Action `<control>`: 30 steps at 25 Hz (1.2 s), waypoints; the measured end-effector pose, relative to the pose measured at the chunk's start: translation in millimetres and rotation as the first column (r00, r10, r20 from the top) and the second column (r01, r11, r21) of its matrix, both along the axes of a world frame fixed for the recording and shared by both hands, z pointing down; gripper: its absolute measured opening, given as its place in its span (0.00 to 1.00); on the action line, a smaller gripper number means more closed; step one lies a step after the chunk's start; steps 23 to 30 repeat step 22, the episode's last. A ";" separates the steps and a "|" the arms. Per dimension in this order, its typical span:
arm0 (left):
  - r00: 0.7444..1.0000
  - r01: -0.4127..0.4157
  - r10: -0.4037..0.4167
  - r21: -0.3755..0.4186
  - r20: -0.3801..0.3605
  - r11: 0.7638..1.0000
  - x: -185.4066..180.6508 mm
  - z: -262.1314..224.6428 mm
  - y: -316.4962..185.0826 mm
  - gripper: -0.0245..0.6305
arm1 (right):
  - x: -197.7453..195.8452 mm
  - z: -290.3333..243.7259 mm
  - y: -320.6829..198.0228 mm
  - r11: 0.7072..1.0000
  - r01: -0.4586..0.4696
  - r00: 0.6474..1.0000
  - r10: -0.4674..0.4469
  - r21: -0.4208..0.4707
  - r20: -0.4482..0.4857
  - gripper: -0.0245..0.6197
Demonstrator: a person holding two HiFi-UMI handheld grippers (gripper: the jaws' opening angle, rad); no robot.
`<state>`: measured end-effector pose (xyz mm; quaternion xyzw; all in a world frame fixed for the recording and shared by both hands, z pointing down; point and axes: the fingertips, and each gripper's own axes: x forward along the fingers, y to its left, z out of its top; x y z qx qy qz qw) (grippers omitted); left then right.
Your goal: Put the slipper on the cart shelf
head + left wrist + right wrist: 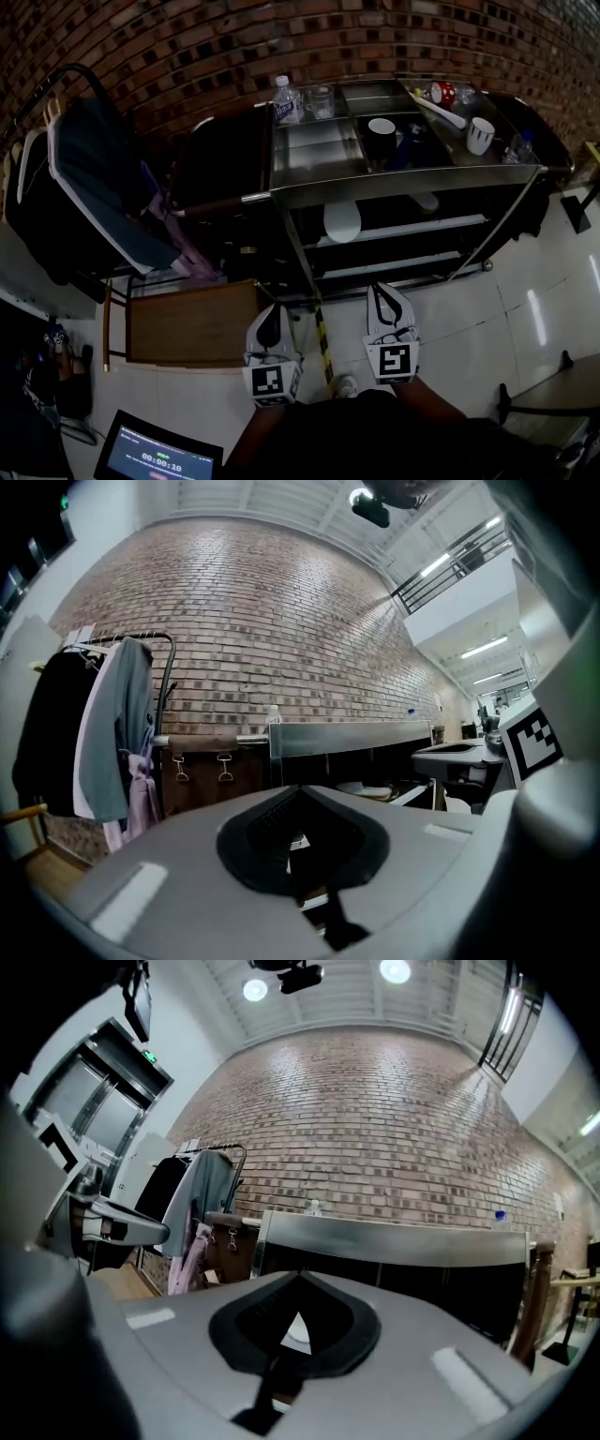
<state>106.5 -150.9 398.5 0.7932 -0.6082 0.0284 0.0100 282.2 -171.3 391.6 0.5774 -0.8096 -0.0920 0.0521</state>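
tablet [159, 457], 7 o'clock, nearest me: the screen reads 00:00:10; the smaller line under it is too blurred to read.
left gripper [274, 314], 6 o'clock: clenched, tips together, nothing in it. Its cube [272, 382] carries only a square black-and-white marker, no words.
right gripper [382, 295], 5 o'clock: clenched and empty too, with the same kind of marker.
slipper [342, 221], 12 o'clock: the pale oval thing I take for it lies on the middle shelf of the cart [394, 186], its near end poking past the front rail, well apart from both grippers.
progress: if that is the slipper, I judge the placing done, with at most a push further in left. It could be something else, and then nothing has begun.
bottle [286, 101], 11 o'clock on the cart top: blue label, print too small to read.
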 end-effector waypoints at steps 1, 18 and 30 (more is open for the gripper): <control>1.000 0.000 0.000 0.006 0.001 1.000 0.5 -1.0 1.5 0.06 | -0.5 -1.7 1.9 1.000 0.003 1.000 -0.003 0.004 -0.001 0.04; 1.000 0.000 -0.001 0.031 0.029 1.000 -17.4 -4.0 12.5 0.06 | -24.7 -2.1 14.1 0.998 0.046 0.999 -0.046 0.033 0.006 0.04; 1.000 0.002 -0.003 0.034 0.029 0.999 -26.7 -3.4 8.1 0.06 | -33.8 -2.2 11.0 0.998 0.048 0.999 -0.047 0.041 -0.014 0.04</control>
